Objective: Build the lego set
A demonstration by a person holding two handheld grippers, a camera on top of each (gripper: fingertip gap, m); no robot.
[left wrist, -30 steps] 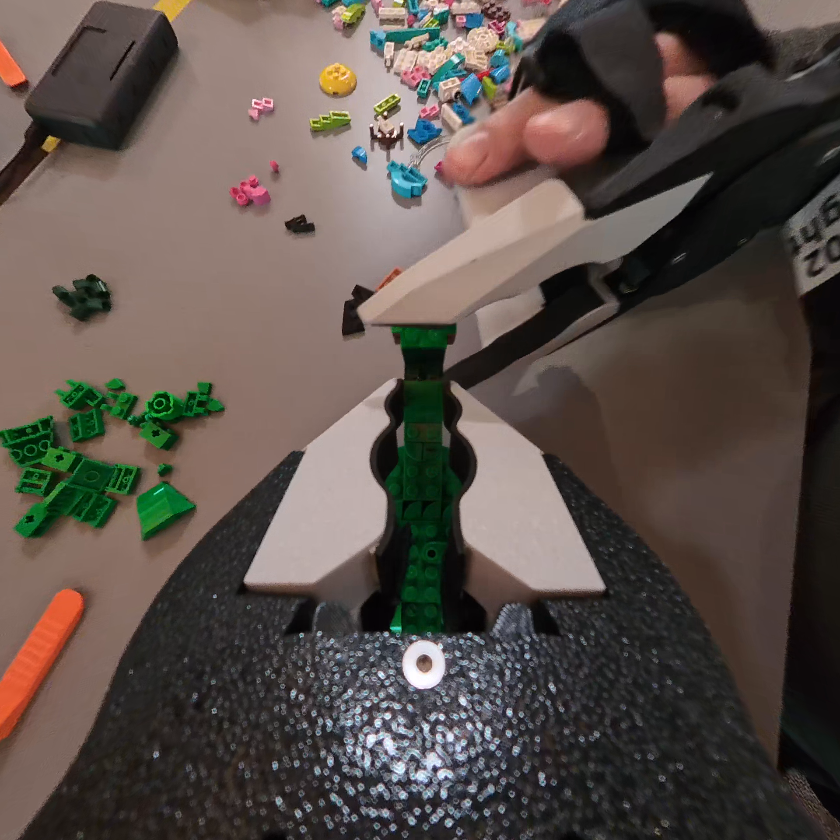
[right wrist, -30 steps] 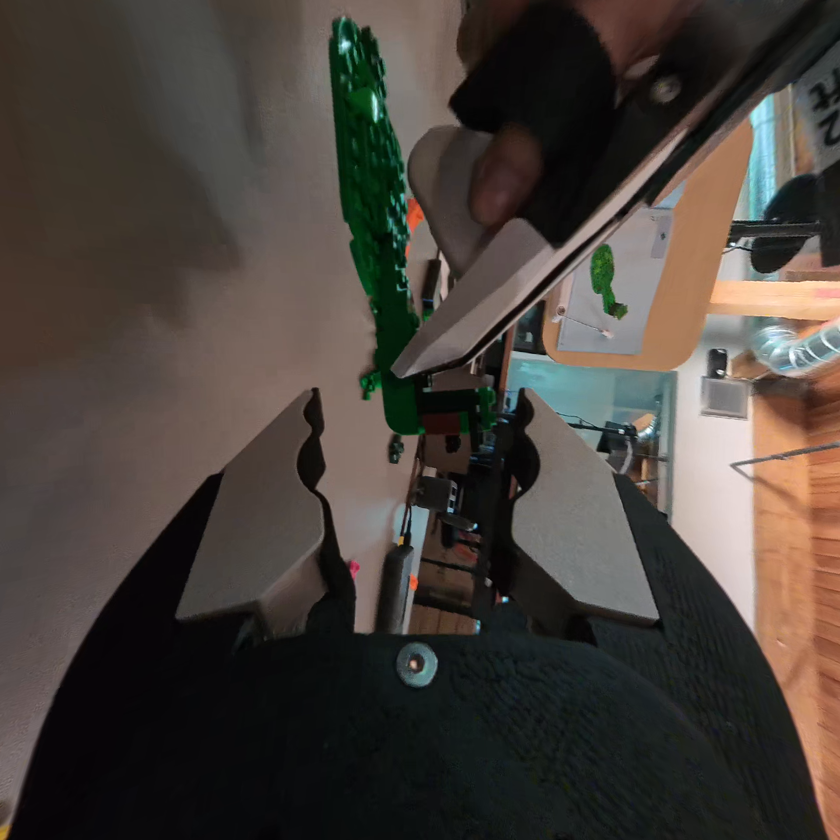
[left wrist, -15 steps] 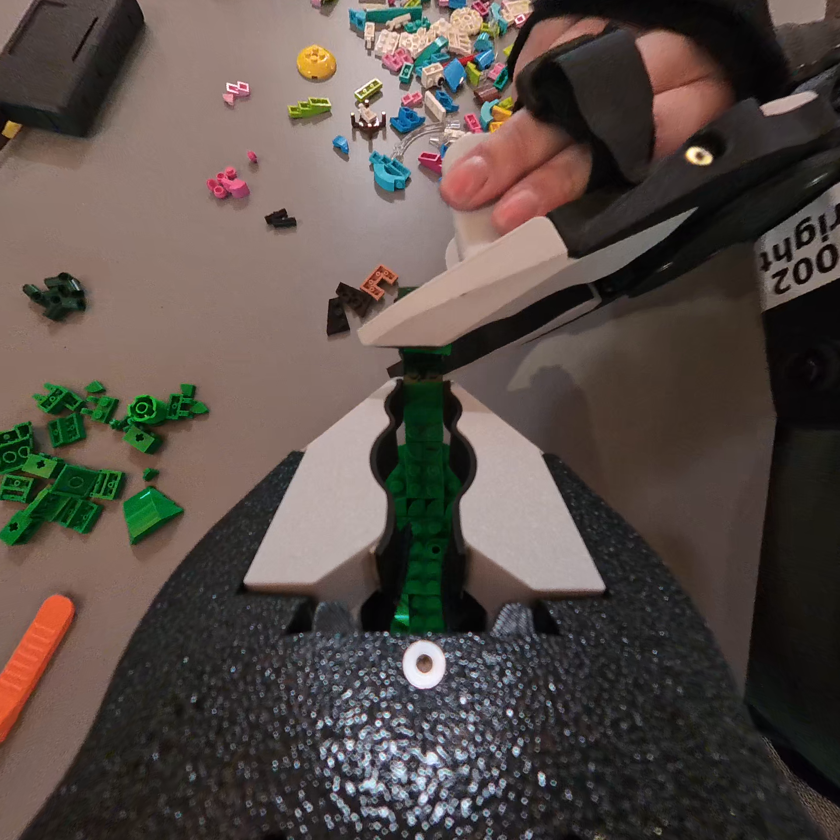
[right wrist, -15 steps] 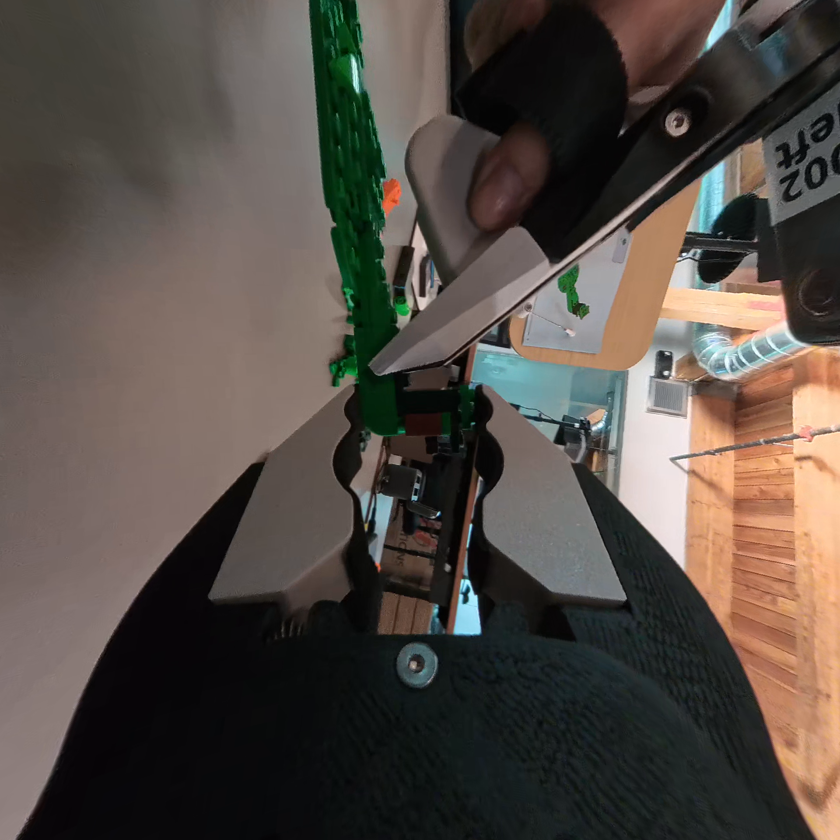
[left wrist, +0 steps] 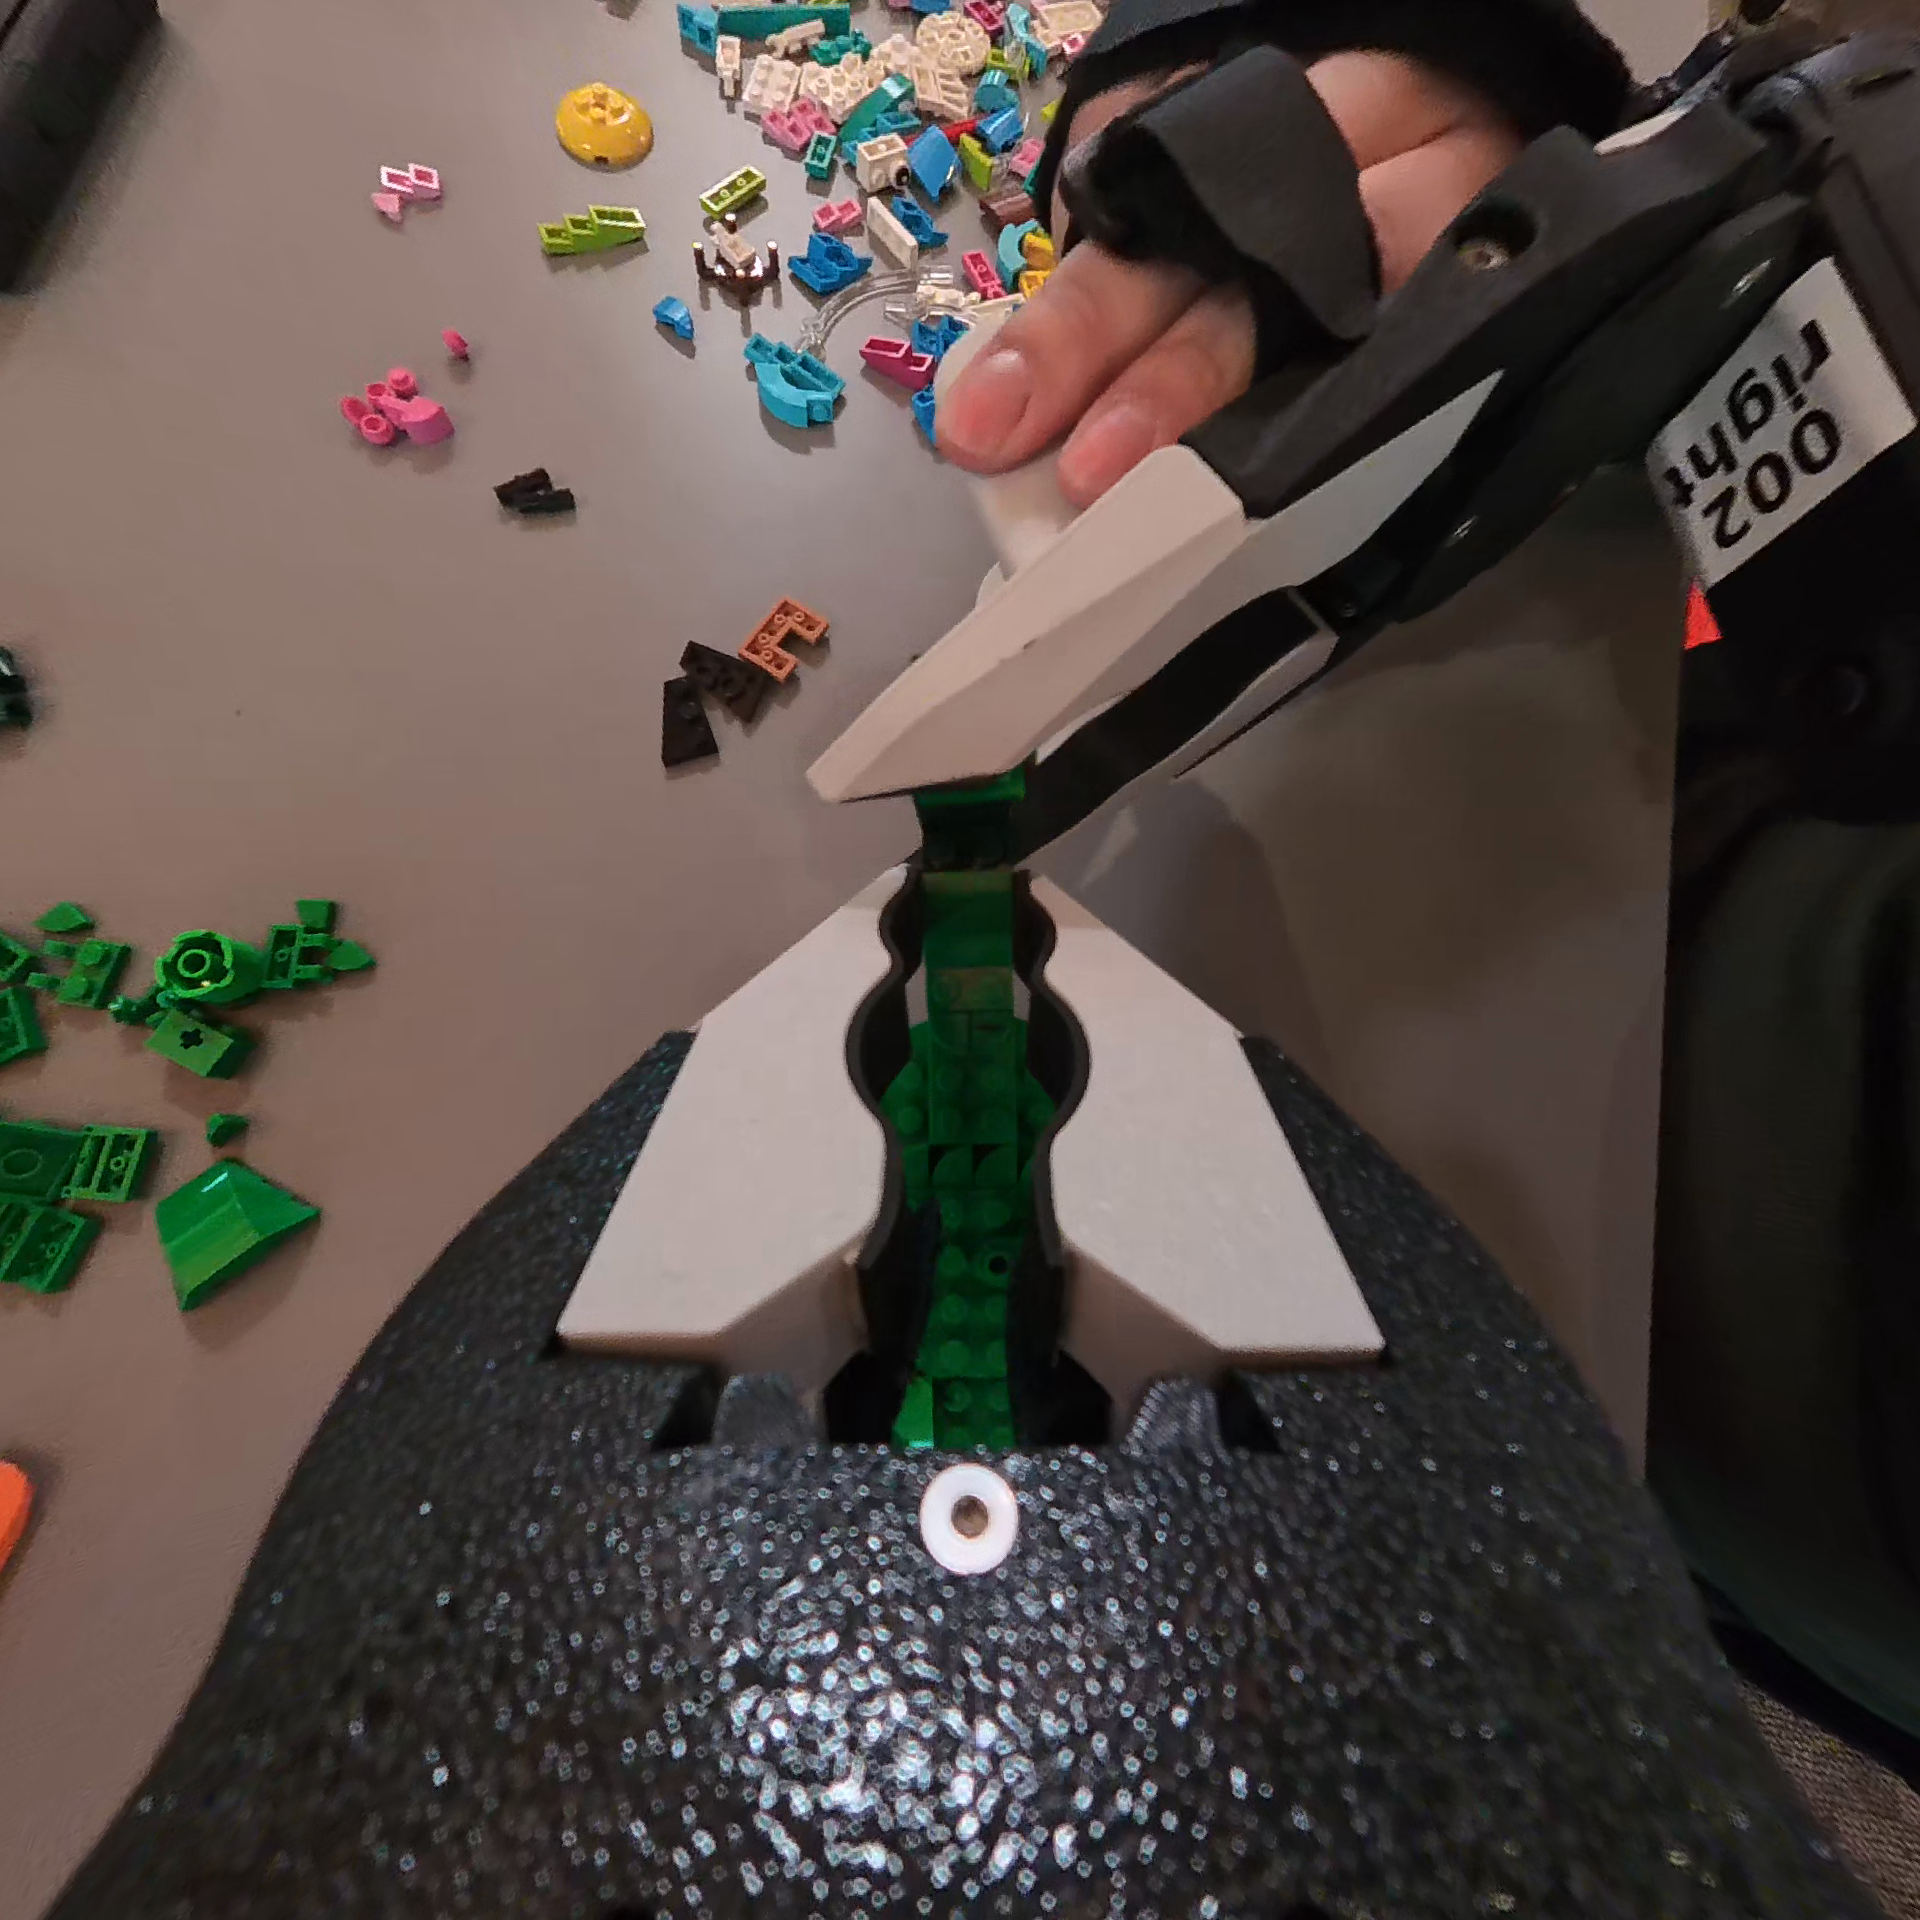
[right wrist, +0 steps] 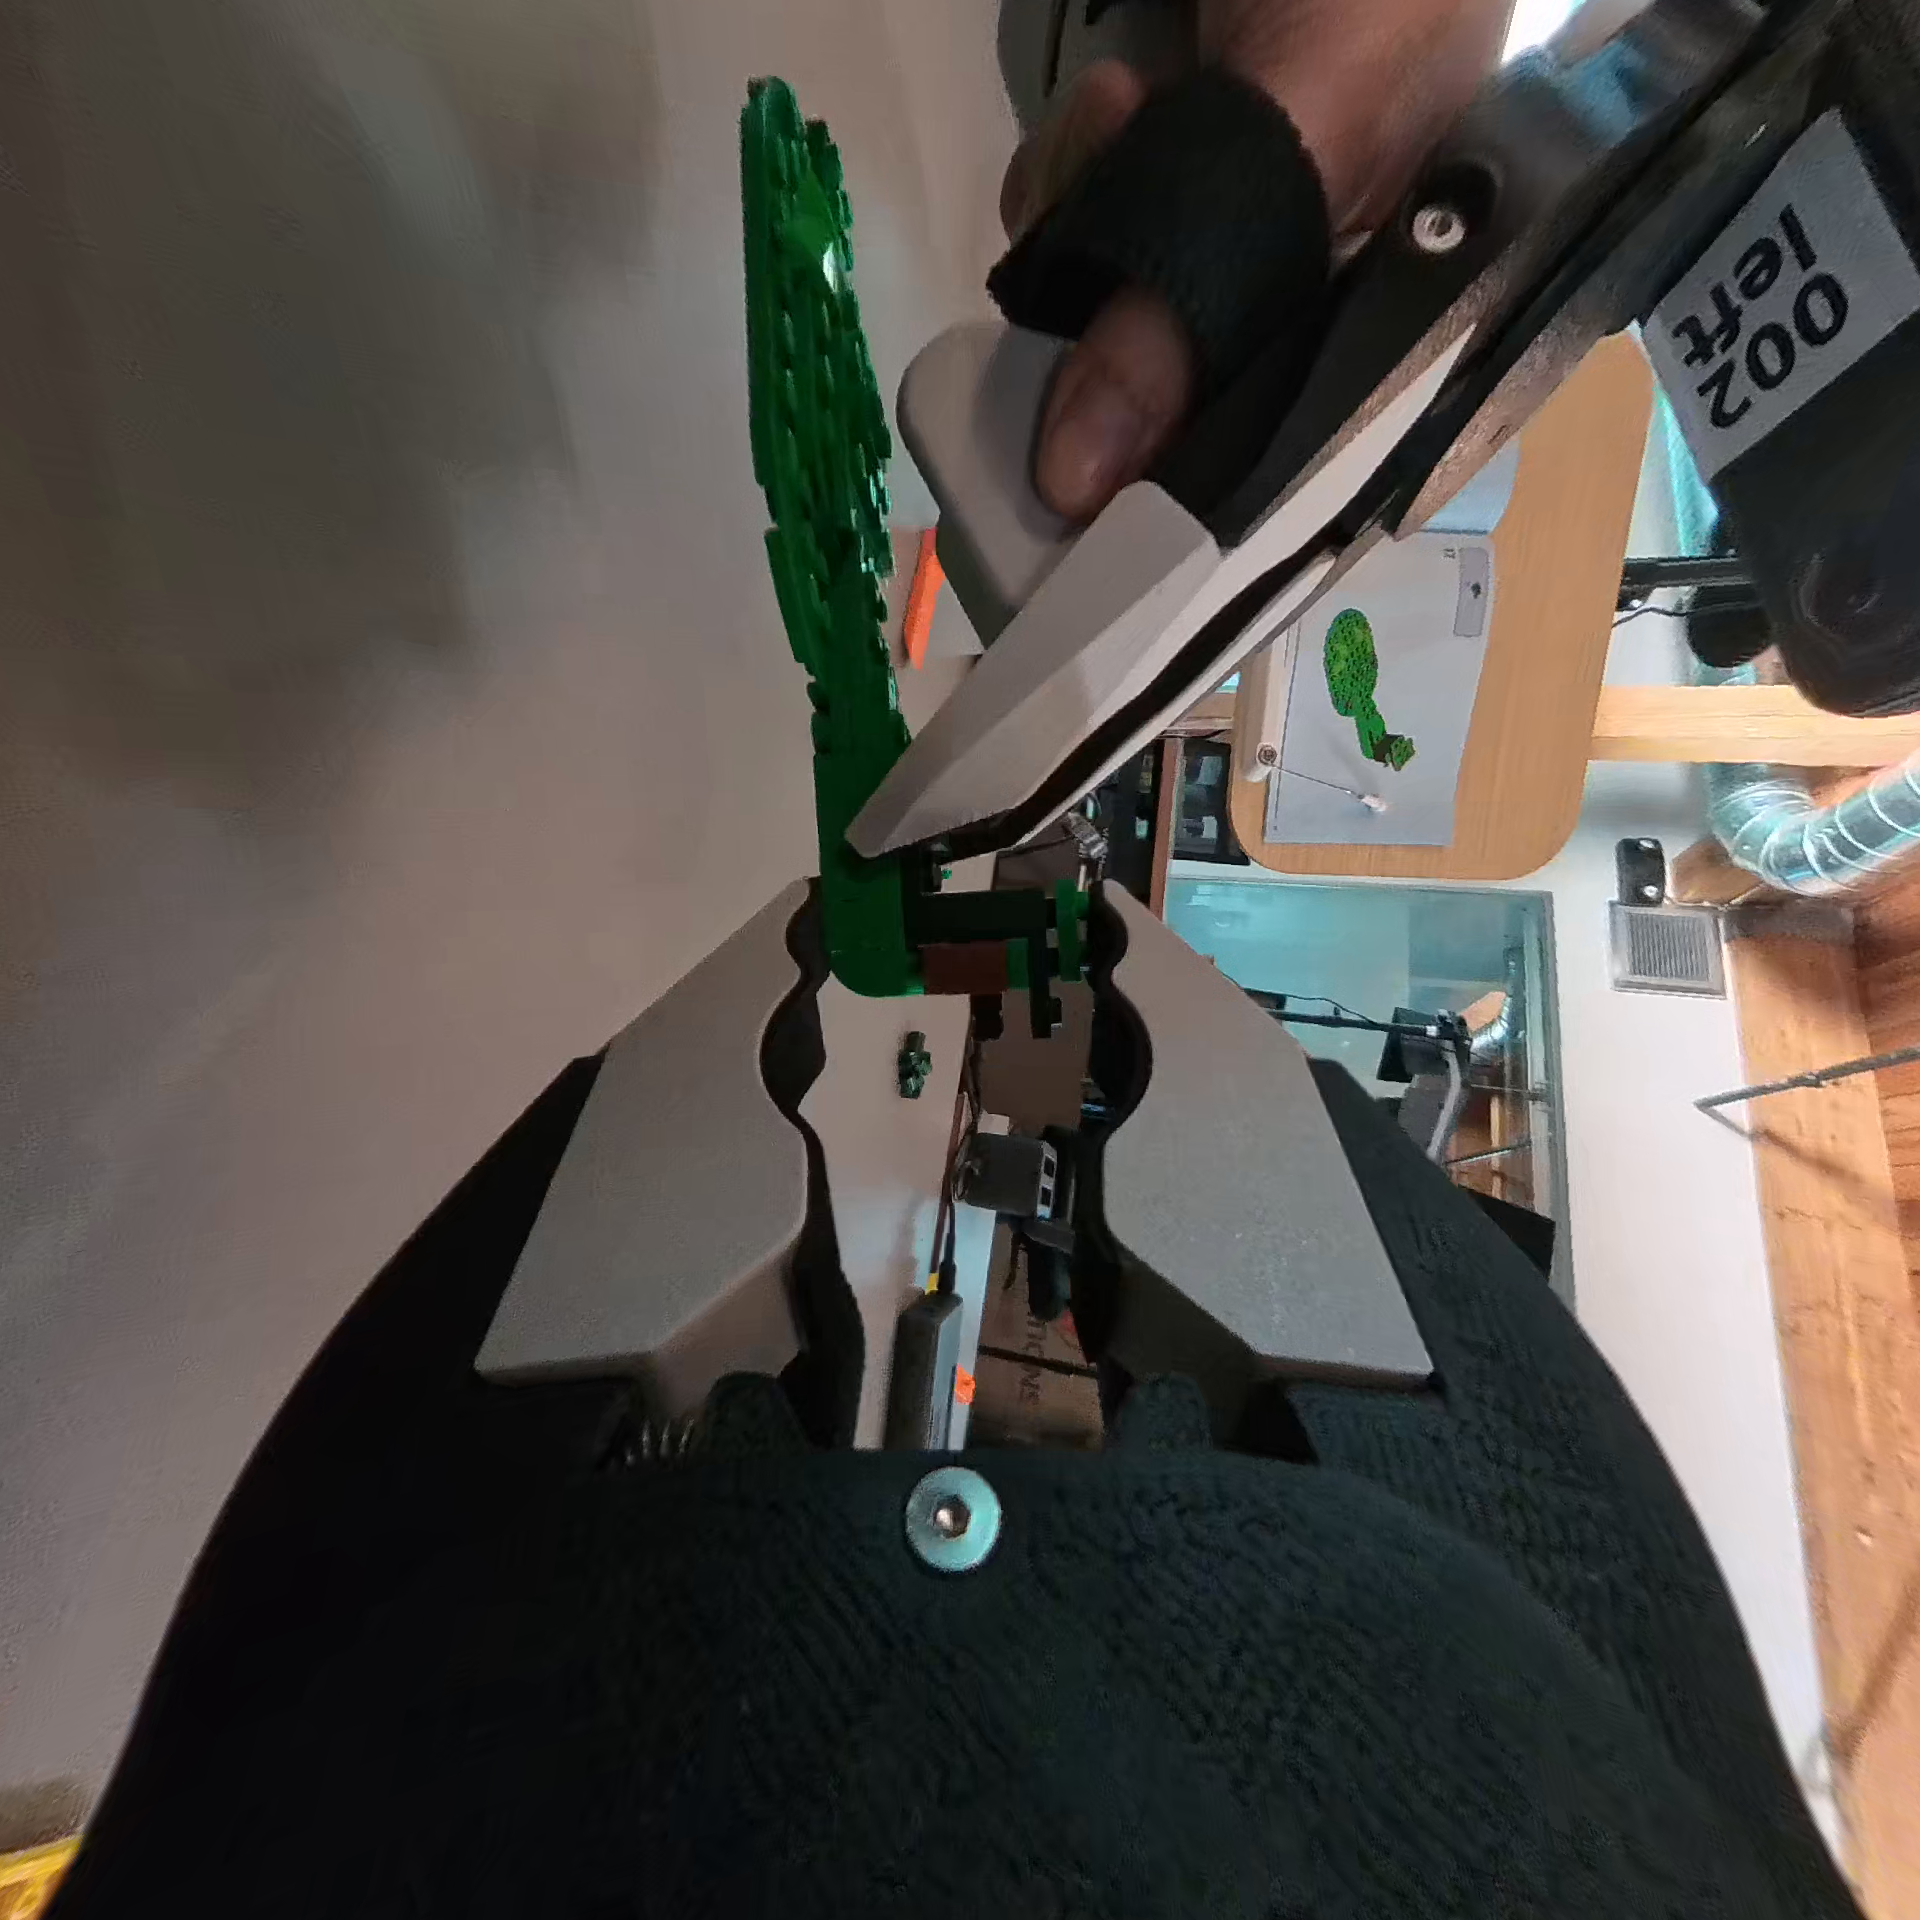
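The left gripper [left wrist: 966, 883] fills the lower frame of its own view with a black, speckled, glittery housing, a white washer [left wrist: 969, 1523] at centre, and two pale grey wedge fingers [left wrist: 748, 1174] with wavy black inner edges. The right gripper [right wrist: 951, 914] has a matte black textured body, a silver screw [right wrist: 953, 1518] and matching grey fingers. Both hands [left wrist: 1195, 312] wear black fingerless gloves; a white label sits on each handle.

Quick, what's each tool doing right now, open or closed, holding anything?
Left tool: closed on the green lego build, which runs lengthwise between its fingers.
Right tool: closed on the stem end of the same green lego build, across its small dark attached bricks.
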